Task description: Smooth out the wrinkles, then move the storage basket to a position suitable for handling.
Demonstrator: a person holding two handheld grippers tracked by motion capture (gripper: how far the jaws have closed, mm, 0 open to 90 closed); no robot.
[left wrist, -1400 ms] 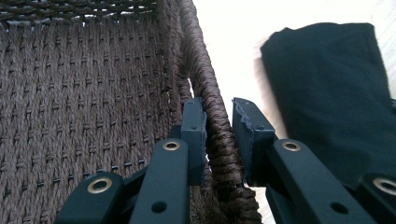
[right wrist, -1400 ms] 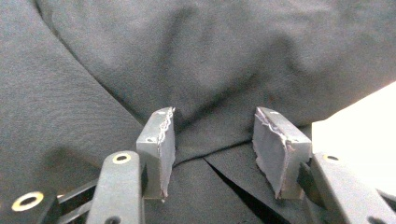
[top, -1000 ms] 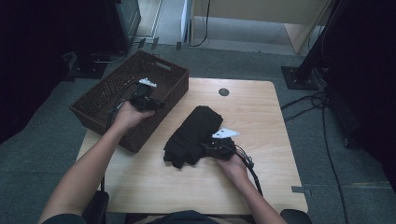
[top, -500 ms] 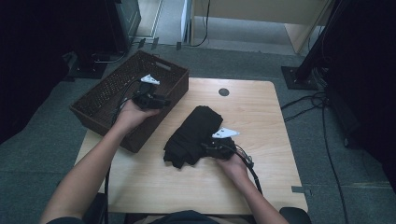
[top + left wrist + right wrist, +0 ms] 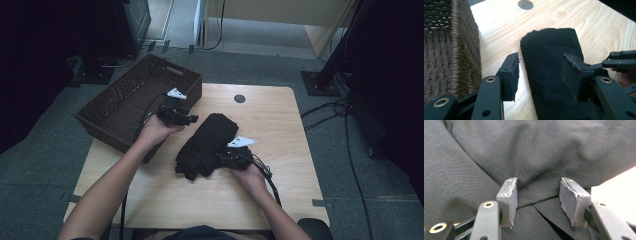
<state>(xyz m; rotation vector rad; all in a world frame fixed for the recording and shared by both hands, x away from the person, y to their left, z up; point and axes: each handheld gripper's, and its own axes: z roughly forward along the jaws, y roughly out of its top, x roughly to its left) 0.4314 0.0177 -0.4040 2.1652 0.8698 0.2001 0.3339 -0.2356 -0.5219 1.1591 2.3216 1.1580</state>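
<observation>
Where basket (image 5: 131,100) flanks cloth (image 5: 207,142): grommet (image 5: 239,98) beyond.

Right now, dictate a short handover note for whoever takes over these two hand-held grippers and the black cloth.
Left hand-held gripper: between the basket and the cloth, pointing at the cloth; its jaws have just been opening and hold nothing.
Right hand-held gripper: at the near right edge of the folded black cloth, jaws apart with fabric bunched between them; whether the pads press on it is unclear.
The cloth lies folded on the wooden table. The brown wicker basket sits at the far left corner with nothing visible inside.
Done: cloth looks folded.
Left, probably: grip the cloth and move it into the basket.
</observation>
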